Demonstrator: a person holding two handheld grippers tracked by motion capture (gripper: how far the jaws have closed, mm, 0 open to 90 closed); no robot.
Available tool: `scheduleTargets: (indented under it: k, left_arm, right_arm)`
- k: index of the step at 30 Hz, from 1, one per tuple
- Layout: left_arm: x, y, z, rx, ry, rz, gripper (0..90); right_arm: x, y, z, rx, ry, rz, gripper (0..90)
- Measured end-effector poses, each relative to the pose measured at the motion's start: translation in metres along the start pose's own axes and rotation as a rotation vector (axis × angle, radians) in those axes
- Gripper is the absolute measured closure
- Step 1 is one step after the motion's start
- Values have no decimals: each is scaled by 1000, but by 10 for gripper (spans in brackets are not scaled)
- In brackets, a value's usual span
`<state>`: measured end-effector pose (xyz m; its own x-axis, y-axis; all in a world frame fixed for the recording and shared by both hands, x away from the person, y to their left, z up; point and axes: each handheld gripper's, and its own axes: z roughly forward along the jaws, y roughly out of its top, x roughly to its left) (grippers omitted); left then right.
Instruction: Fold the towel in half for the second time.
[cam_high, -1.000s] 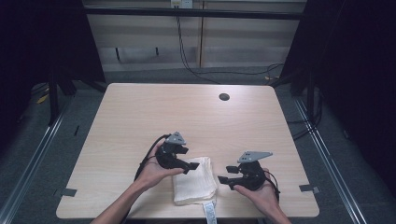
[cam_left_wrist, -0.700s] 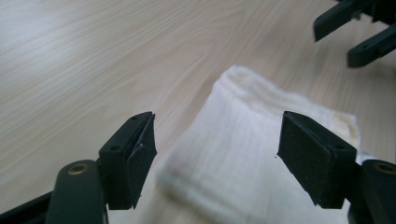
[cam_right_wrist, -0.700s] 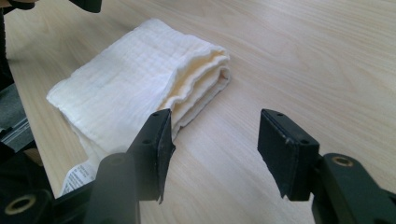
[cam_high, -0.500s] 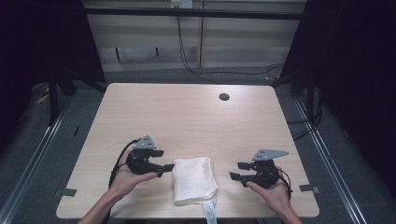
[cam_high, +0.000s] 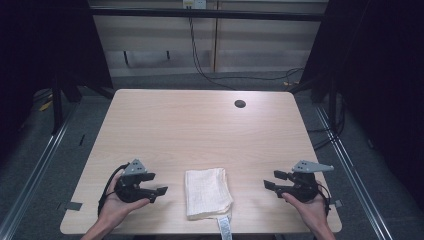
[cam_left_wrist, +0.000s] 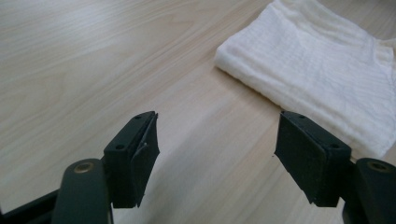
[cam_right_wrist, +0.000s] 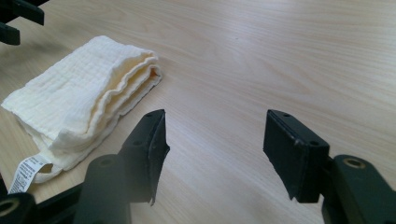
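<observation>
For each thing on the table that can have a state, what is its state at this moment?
Cloth: folded, lying flat near the table's front edge, its label hanging over that edge, untouched.
Left claw: open, empty, beside the cloth and apart from it.
Right claw: jaws just opened wider, empty, apart from the cloth.
Table hole: uncovered.

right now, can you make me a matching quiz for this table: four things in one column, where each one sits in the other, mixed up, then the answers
Things:
1. folded towel
2. left gripper
3. right gripper
4. round hole in the table

Places in the high view:
a. far side, right of centre
b. near edge, in the middle
c. near right, jaws open and empty
d. near left, jaws open and empty

Pairs: 1-b, 2-d, 3-c, 4-a
</observation>
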<state>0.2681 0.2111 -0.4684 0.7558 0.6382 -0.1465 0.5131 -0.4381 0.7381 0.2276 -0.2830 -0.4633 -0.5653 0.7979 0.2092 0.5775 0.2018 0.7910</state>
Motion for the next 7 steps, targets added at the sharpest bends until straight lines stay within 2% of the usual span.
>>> scheduleTargets:
  k: [2, 4, 6, 7]
  left_arm:
    - [3, -7, -5, -44, -17, -51, 321]
    - [5, -10, -8, -52, -24, -34, 312]
    - [7, -11, -11, -73, -24, -65, 309]
    - [8, -11, -11, -71, -22, -61, 307]
  right_arm:
    - [-2, 1, -5, -24, -16, -2, 391]
    - [-3, 2, -10, -48, -20, 2, 380]
    - [-4, 0, -11, -74, -38, -4, 375]
    - [-4, -2, -10, -59, -37, -8, 372]
